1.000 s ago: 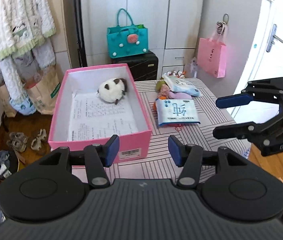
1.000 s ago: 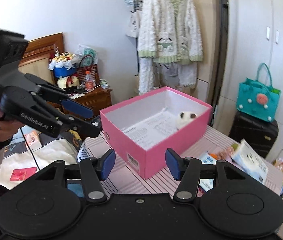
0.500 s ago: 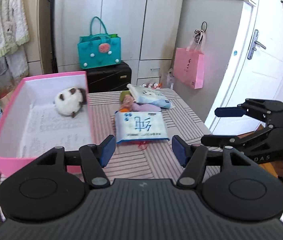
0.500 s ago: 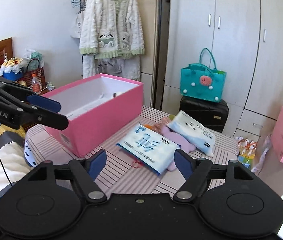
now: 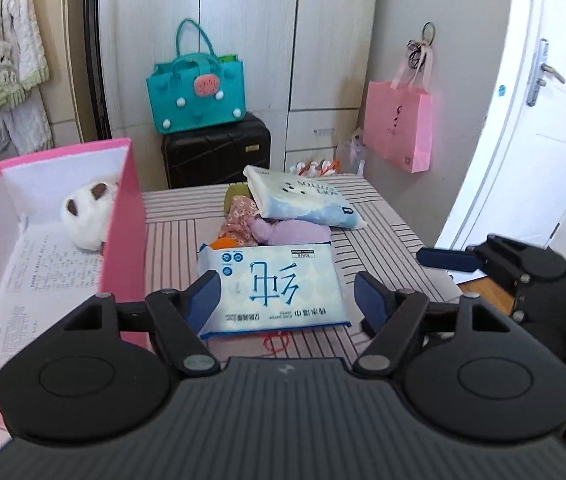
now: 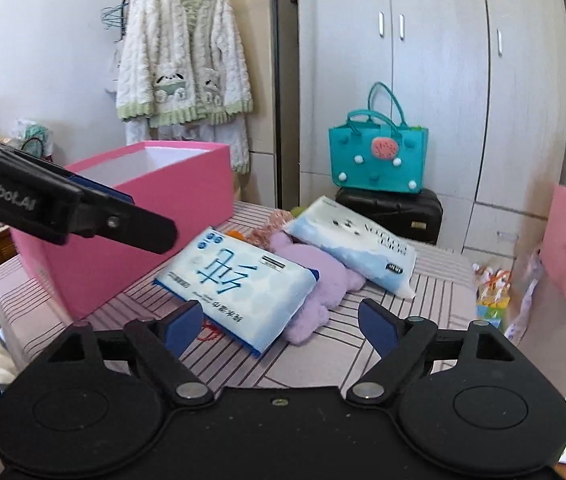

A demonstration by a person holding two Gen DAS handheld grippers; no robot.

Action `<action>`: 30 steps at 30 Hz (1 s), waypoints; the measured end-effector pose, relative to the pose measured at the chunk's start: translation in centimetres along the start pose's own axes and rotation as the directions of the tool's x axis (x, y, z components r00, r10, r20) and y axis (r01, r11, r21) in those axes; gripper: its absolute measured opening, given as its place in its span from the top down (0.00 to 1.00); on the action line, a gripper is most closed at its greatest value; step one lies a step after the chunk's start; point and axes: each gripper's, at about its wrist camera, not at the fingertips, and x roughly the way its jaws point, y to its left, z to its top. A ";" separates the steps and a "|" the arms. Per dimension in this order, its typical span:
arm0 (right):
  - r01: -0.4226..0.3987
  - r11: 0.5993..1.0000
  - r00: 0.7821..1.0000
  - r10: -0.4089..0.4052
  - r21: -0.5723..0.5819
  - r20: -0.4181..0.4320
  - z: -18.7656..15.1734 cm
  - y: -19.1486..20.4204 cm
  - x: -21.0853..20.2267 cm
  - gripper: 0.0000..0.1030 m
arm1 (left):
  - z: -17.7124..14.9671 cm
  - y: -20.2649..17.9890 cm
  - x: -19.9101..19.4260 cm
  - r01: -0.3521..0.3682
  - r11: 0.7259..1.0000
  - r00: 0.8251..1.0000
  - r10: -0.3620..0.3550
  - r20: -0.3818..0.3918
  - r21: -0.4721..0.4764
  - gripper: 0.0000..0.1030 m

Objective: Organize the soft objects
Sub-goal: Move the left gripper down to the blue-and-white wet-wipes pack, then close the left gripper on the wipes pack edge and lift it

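Observation:
A pink box point(image 5: 131, 216) point(image 6: 163, 200) stands on the left of the striped table point(image 5: 379, 232), with a white-and-brown plush point(image 5: 87, 216) inside. A blue-white tissue pack point(image 5: 275, 284) point(image 6: 239, 280) lies nearest me. Behind it lie a purple plush point(image 5: 295, 234) point(image 6: 323, 280), a floral soft toy point(image 5: 239, 220) and a second tissue pack point(image 5: 303, 200) point(image 6: 355, 248). My left gripper point(image 5: 287, 300) is open and empty, just in front of the near pack. My right gripper point(image 6: 281, 324) is open and empty, close to the pack's right end.
A teal felt bag point(image 5: 197, 88) sits on a black suitcase point(image 5: 217, 156) behind the table. A pink paper bag point(image 5: 399, 128) hangs at the right by a white door point(image 5: 543, 120). A fluffy white cardigan point(image 6: 183, 60) hangs behind the box.
Both grippers have swung right from the pink box toward the tissue packs and moved closer to them. Both jaws opened a little wider.

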 end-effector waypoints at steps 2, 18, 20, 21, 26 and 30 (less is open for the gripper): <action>-0.004 1.000 1.000 0.004 0.021 -0.009 -0.2 -0.3 1.0 0.15 | 0.3 -0.2 1.4 -0.042 0.999 0.999 0.042 -0.001 0.008 0.23; -0.046 0.974 0.997 0.061 0.223 -0.057 -1.1 -1.1 5.8 0.17 | 0.6 2.6 8.3 -0.059 0.993 0.986 0.043 -0.159 -0.098 0.19; -0.054 0.969 0.996 0.071 0.242 -0.062 -1.2 -1.4 6.1 0.21 | 0.5 2.8 8.5 -0.078 0.990 0.987 0.060 -0.150 -0.117 0.17; -0.057 0.965 0.995 0.075 0.257 -0.059 -1.3 -1.5 6.2 0.24 | 0.5 2.9 8.7 -0.082 0.990 0.987 0.064 -0.150 -0.119 0.17; -0.060 0.959 0.997 0.069 0.276 -0.025 -1.5 -2.4 5.8 0.47 | 0.4 3.4 9.8 -0.046 0.986 0.978 0.011 -0.209 -0.162 0.14; -0.070 0.953 0.996 0.086 0.295 -0.040 -1.3 -2.9 5.8 0.52 | -0.2 3.8 9.2 -0.055 0.973 0.981 0.011 -0.194 -0.223 0.17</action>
